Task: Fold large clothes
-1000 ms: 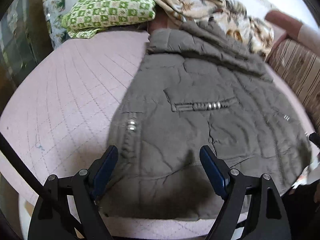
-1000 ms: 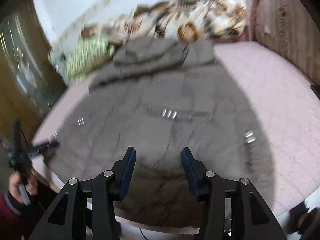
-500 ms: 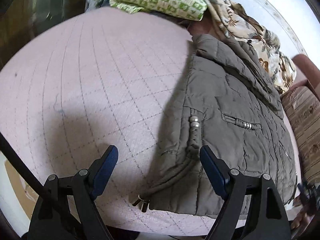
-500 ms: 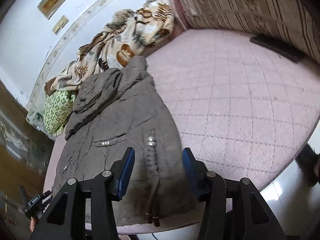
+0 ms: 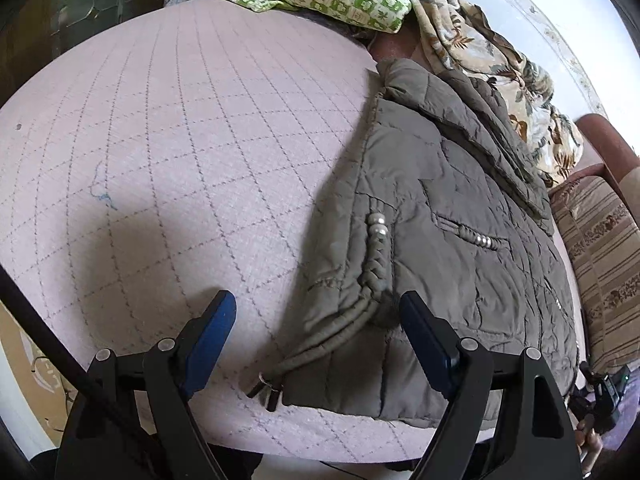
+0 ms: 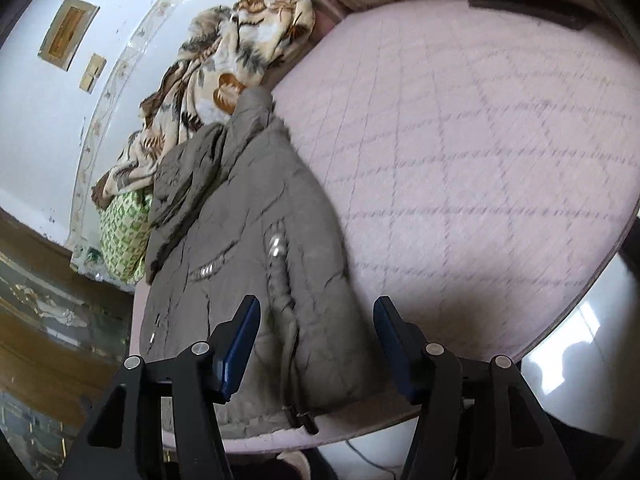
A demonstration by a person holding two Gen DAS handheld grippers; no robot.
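Both views have been swung from the coat's middle to its two lower corners since the earlier frames. The coat [image 5: 452,216] lies flat on the bed [image 5: 168,152], at centre right in the left view and lower centre in the right view. The left gripper [image 5: 316,330] is held wide and empty; the right gripper [image 6: 316,338] is opening, empty, over the hem. Each corner should be pinched through all layers, clear of the cords [image 5: 320,350]. Sleeves are hidden; contact with the cloth cannot be judged.
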